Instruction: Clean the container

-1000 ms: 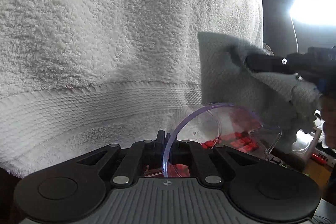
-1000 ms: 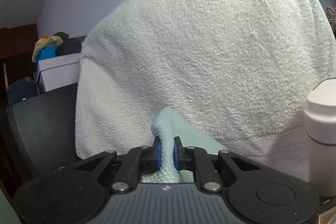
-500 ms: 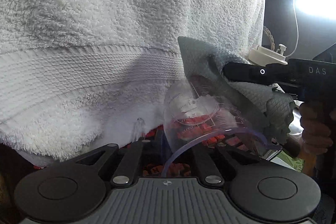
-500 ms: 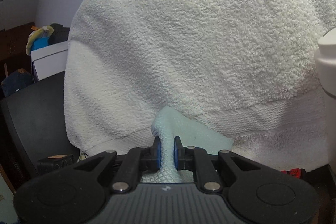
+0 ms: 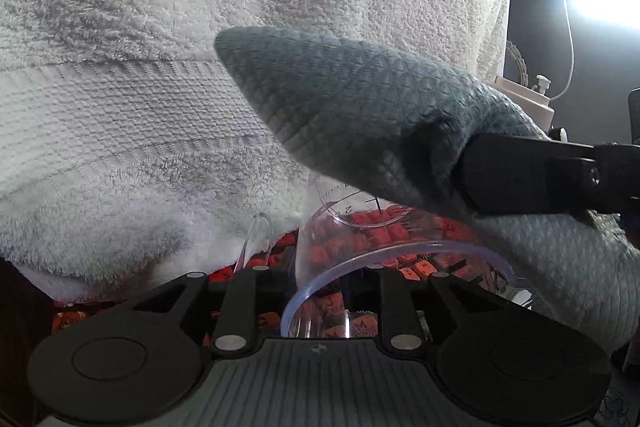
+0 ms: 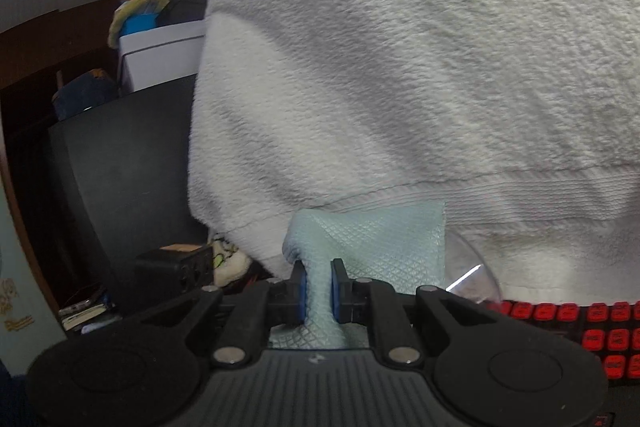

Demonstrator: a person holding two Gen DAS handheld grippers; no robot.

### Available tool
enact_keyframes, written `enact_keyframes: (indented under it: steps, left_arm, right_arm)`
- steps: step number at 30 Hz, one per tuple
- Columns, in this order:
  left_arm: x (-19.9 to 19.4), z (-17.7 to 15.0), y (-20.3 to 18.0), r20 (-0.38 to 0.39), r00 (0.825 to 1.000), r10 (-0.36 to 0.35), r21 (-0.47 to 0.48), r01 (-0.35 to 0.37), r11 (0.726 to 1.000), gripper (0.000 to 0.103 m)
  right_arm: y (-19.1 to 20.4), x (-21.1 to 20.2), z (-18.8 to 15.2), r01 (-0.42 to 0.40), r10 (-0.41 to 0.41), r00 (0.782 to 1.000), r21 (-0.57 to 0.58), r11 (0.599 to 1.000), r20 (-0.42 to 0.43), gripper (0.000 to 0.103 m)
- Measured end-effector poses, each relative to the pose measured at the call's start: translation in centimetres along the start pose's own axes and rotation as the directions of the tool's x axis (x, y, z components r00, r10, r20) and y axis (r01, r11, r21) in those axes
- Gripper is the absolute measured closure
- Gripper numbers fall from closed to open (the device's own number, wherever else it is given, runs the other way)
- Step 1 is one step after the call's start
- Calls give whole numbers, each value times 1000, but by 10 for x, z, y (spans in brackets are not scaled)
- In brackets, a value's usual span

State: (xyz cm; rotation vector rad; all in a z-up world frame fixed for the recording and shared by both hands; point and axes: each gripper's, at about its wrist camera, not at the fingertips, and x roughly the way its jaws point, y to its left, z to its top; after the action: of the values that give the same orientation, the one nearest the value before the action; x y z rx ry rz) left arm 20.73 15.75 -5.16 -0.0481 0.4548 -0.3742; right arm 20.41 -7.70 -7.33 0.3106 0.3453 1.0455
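- The clear plastic measuring cup with printed marks (image 5: 352,247) was held up off the table, tipped on its side with its open mouth toward the left tool (image 5: 318,301). It hung over a keyboard with red keys (image 6: 592,331), in front of a big white terry towel (image 5: 160,67) draped over something I could not see.
- The left tool pinched the cup's rim at the near edge; its fingertips were hidden behind the plastic, so how tightly they met I could not tell.
- The right tool (image 6: 318,287) had its blue-padded fingers pressed together on a bunched pale blue-green waffle-weave cloth (image 6: 372,243).
- From the left side, that cloth lay against the upper outside of the cup wall, its loose corner sticking out past it.
- I judged the wiping to be under way. Whether the inside was already clean I could not say; the wall looked clear, with no obvious dirt.
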Motion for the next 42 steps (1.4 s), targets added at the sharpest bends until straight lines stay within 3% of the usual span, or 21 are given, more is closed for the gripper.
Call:
enact_keyframes:
  steps: [7, 15, 18, 20, 28, 33, 42]
  left_arm:
    - [-2, -2, 5, -3, 1000, -3, -15, 3, 1000, 80]
    - [-2, -3, 7, -4, 1000, -7, -21, 7, 1000, 80]
    - [-1, -2, 6, -4, 1000, -6, -20, 6, 1000, 79]
    - [1, -1, 2, -4, 1000, -3, -19, 3, 1000, 79]
    - [4, -1, -1, -6, 1000, 2, -18, -3, 1000, 75]
    - [5, 0, -3, -7, 1000, 6, -17, -6, 1000, 75]
    - [5, -2, -5, -8, 1000, 5, -13, -5, 1000, 75]
  right_arm:
    - [-2, 0, -1, 7, -8, 1000, 32, 999, 14, 92]
    - [-36, -12, 5, 164, -181, 978, 158, 974, 101, 92]
    - [-43, -14, 5, 169, -193, 974, 191, 967, 115, 92]
    - [-38, -13, 4, 170, -192, 975, 177, 969, 115, 92]
    - [-6, 7, -2, 42, -47, 997, 102, 994, 54, 92]
    - [-6, 6, -5, 21, -27, 998, 116, 993, 55, 92]
    - [-33, -11, -2, 160, -202, 968, 254, 954, 150, 92]
